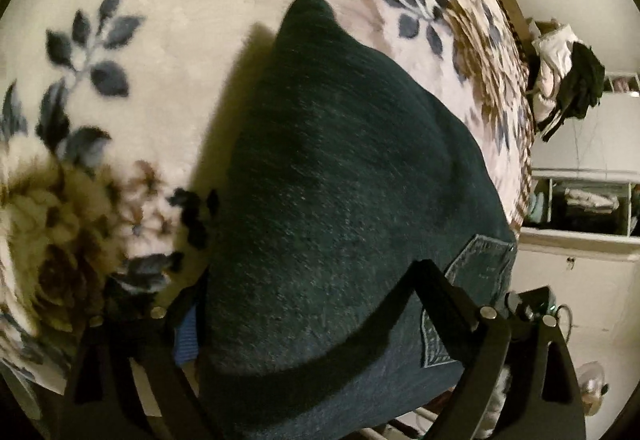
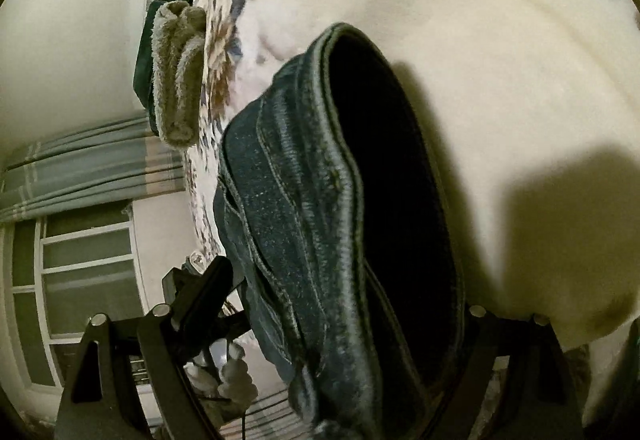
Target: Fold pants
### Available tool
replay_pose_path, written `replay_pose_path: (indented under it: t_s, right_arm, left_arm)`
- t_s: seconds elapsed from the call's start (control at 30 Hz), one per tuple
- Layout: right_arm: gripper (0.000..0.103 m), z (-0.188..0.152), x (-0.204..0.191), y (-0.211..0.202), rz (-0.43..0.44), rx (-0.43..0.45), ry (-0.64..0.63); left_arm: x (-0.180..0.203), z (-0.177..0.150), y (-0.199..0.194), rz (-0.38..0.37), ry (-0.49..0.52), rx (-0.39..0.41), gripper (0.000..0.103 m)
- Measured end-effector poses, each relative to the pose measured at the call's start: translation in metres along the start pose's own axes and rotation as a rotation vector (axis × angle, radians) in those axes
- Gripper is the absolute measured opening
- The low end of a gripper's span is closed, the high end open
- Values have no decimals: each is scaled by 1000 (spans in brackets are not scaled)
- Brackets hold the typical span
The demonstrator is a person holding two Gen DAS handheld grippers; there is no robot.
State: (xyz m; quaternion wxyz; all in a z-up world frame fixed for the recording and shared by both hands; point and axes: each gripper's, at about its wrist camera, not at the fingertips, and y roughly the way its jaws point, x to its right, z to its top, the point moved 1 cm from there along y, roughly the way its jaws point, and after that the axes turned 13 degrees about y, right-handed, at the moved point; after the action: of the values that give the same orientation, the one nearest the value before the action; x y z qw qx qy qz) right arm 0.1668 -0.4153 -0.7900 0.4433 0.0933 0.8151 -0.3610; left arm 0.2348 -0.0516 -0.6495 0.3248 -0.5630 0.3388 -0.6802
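Dark blue jeans (image 1: 340,180) lie folded on a cream blanket with blue and brown flowers (image 1: 160,0). A back pocket (image 1: 480,264) shows at their near right. My left gripper (image 1: 296,300) is open, its black fingers (image 1: 444,284) spread wide with the near end of the jeans between them. In the right wrist view a thick stitched edge of the jeans (image 2: 304,200) rises between the fingers of my right gripper (image 2: 340,300), which is also open. Its left finger (image 2: 204,288) stands apart from the denim; the right finger is partly hidden behind the cloth.
The bed's edge (image 1: 520,144) runs down the right of the left wrist view, with a heap of clothes (image 1: 568,80) and an open shelf (image 1: 580,200) beyond. In the right wrist view, rolled fuzzy blankets (image 2: 176,80), a striped curtain (image 2: 92,168) and a window (image 2: 80,272) are at the left.
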Motion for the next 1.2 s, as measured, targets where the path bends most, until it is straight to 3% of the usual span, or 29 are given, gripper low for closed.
replay_pose_path:
  t_s: [0.07, 0.1, 0.13, 0.3, 0.4, 0.47, 0.57, 0.7, 0.73, 0.77, 0.83, 0.9, 1.2]
  right_arm:
    - [61, 1, -2, 1, -8, 10, -7]
    - [56, 2, -3, 1, -21, 14, -13]
    - [53, 3, -5, 3, -25, 14, -23]
    - [44, 2, -10, 5, -37, 24, -39]
    - [44, 3, -10, 4, -42, 14, -42]
    - [54, 8, 1, 1, -21, -31, -6]
    - [59, 14, 9, 4, -7, -70, 20]
    - [62, 14, 6, 9, -18, -70, 8]
    - [61, 13, 4, 10, -22, -60, 2]
    - [50, 11, 1, 10, -38, -30, -14]
    - [42, 7, -2, 8, -48, -1, -32]
    - [36, 2, -8, 3, -49, 21, -34]
    - [32, -9, -60, -23, -82, 37, -71]
  left_arm:
    - [0, -3, -3, 23, 11, 12, 75]
    - [-1, -5, -5, 27, 9, 21, 66]
    - [-3, -8, -8, 25, 7, 30, 58]
    - [-3, -14, -18, 23, 35, 58, 36]
    - [-6, -16, -19, -16, 19, 66, 34]
    - [-14, -15, -16, -61, -14, 60, 43]
    - [-28, -16, -8, -124, -56, 32, 53]
    - [-19, -14, -5, -106, -2, 42, 52]
    - [-17, -14, -6, -100, 5, 49, 47]
    - [-15, -15, -8, -94, 12, 58, 43]
    - [-13, -19, -15, -83, 21, 75, 29]
    - [-3, -19, -23, -63, 44, 84, 24]
    - [46, -3, -72, -3, 80, 130, 22]
